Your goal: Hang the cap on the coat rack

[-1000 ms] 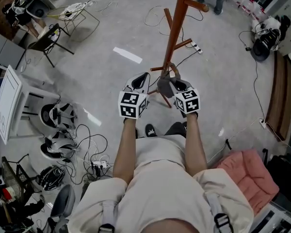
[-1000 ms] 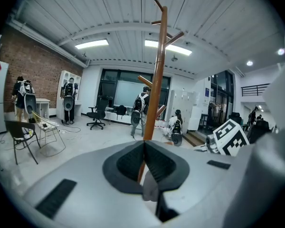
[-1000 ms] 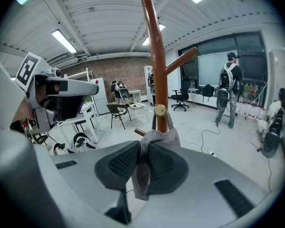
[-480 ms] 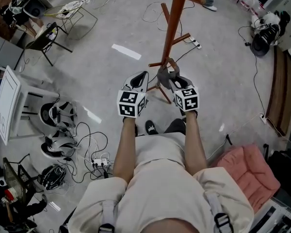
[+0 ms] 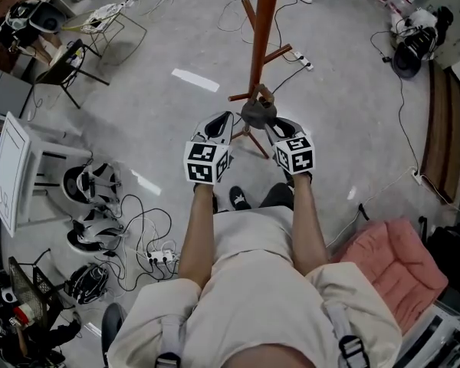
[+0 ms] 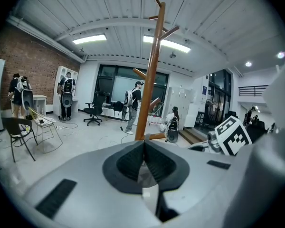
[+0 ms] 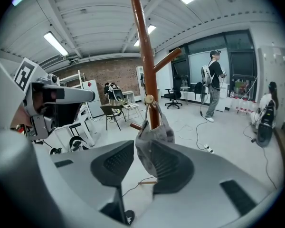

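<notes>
**Nearly done: cap on the peg, claw open around it**

Plainly the main step looks finished. The cap (image 7: 154, 133) hangs from a short lower peg (image 7: 148, 99) of the coat rack (image 5: 259, 29), a little above the middle of the head view, just beyond both claws. Seen from the right gripper view, it droops from the peg's knob as a limp grey shape in the centre of the frame, with the brown pole right behind it.

The right gripper (image 7: 141, 144) has its jaws spread wide. The cap's lower part hangs between them, close against the pad on the right of the frame. Nothing squeezes it, so the peg seems to carry its weight. The left gripper (image 6: 143, 144) is closed with nothing in it, its two pads meeting at the tips, and it points at the pole from just beside the other claw.

What seems left is small: draw the open claw back and clear of the cloth without snagging it and tugging the cap off the peg.

No container plays a part in this job. What looks like a dark wire basket (image 5: 17, 268) sits on the floor at the lower left of the head view, but its contents are too small to name.
</notes>
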A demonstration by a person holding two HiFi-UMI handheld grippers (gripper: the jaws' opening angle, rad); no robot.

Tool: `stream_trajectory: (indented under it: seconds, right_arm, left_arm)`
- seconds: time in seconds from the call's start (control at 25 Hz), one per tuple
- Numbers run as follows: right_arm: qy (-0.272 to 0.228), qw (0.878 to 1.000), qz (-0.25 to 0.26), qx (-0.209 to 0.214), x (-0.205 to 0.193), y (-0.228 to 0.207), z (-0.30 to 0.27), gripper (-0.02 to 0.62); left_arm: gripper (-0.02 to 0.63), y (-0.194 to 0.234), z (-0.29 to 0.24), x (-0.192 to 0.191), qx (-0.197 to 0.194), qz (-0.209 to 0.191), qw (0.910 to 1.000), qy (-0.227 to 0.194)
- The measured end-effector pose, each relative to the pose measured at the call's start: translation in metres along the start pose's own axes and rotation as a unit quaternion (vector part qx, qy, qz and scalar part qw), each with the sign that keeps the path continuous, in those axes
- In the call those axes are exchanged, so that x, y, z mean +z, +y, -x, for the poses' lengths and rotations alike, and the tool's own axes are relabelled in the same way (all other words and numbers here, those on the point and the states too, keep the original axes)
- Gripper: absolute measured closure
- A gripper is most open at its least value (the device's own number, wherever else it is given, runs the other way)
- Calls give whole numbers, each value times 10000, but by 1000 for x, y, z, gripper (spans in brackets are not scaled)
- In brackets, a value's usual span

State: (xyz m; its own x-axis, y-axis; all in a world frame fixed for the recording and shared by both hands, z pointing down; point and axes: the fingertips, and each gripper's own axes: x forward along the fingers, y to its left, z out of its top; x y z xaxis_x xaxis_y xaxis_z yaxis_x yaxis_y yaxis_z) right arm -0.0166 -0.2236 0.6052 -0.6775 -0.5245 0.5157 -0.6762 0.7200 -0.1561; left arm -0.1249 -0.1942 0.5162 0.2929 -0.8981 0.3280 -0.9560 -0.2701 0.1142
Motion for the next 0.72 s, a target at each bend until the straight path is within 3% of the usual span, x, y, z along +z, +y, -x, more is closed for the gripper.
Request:
stream_trajectory:
  seconds: [0.72]
  right_arm:
    - [-140, 9999, -34, -33, -4, -4, 14, 483]
  left_arm:
    - [598, 1, -4, -15, -75, 176, 9998, 99]
